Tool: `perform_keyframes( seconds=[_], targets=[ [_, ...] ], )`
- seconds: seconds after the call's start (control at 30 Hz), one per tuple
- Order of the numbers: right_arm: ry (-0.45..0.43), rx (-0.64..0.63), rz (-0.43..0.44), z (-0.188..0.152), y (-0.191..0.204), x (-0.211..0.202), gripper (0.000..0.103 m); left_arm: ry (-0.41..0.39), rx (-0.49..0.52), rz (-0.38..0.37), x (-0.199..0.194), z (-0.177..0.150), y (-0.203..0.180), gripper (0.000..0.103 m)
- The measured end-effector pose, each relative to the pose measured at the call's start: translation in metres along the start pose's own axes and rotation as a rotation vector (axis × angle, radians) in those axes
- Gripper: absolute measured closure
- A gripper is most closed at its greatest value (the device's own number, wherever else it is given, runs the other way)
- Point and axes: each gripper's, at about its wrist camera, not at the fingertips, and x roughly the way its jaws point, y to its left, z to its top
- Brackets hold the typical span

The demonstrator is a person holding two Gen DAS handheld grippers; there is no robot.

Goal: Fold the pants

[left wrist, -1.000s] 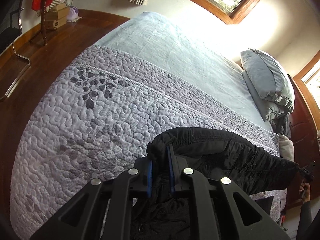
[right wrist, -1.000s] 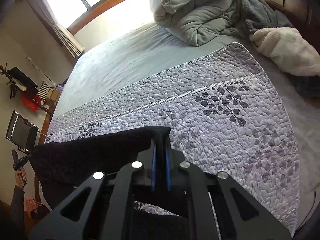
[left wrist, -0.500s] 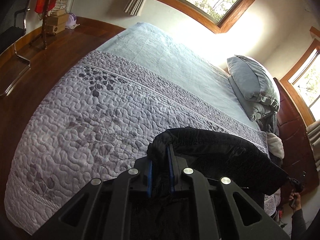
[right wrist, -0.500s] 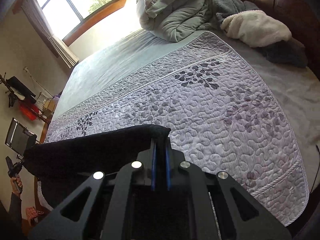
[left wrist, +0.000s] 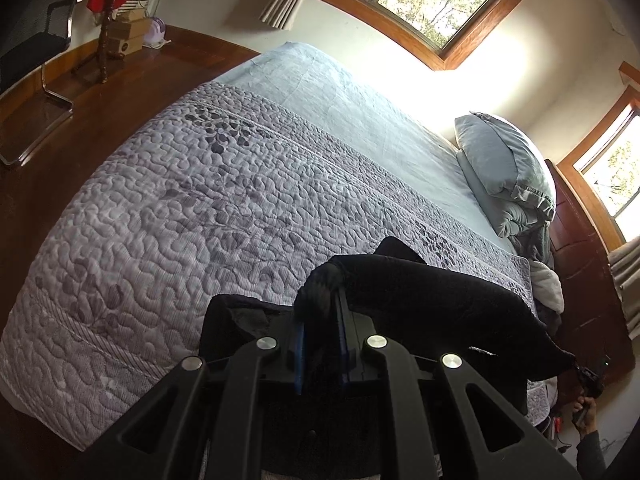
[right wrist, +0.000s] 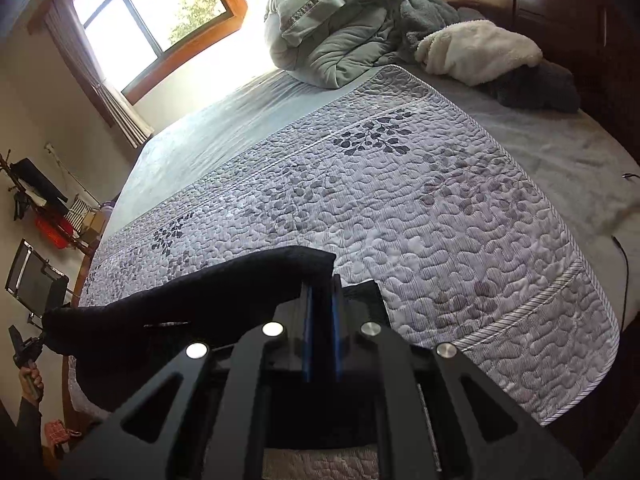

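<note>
Both claws, left claw (left wrist: 320, 332) and right claw (right wrist: 320, 320), pinch limp black pants (left wrist: 420, 292), seemingly knit, over pebbly quilt (left wrist: 180, 216).

The bed (right wrist: 224, 140) carries a grey quilted coverlet (right wrist: 420, 216) across its foot, with a bunched comforter (right wrist: 332, 36) and cream fleece blanket (right wrist: 480, 52) by the headboard.

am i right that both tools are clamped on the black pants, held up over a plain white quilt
Nearly. Both the left tool and the right tool are shut on the black pants, but the quilt is not plain white: the right wrist view shows it grey-lilac, stitched all over, with dark leaf sprigs.
</note>
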Motion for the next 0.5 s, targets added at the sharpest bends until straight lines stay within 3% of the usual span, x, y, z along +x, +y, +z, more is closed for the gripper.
perform_keyframes(
  seconds=[0.5],
  targets=[
    [0.007, 0.038, -0.054, -0.09, -0.009, -0.013, 0.095, 0.065, 0.065, 0.03, -0.005, -0.072, 0.017, 0.088]
  ],
)
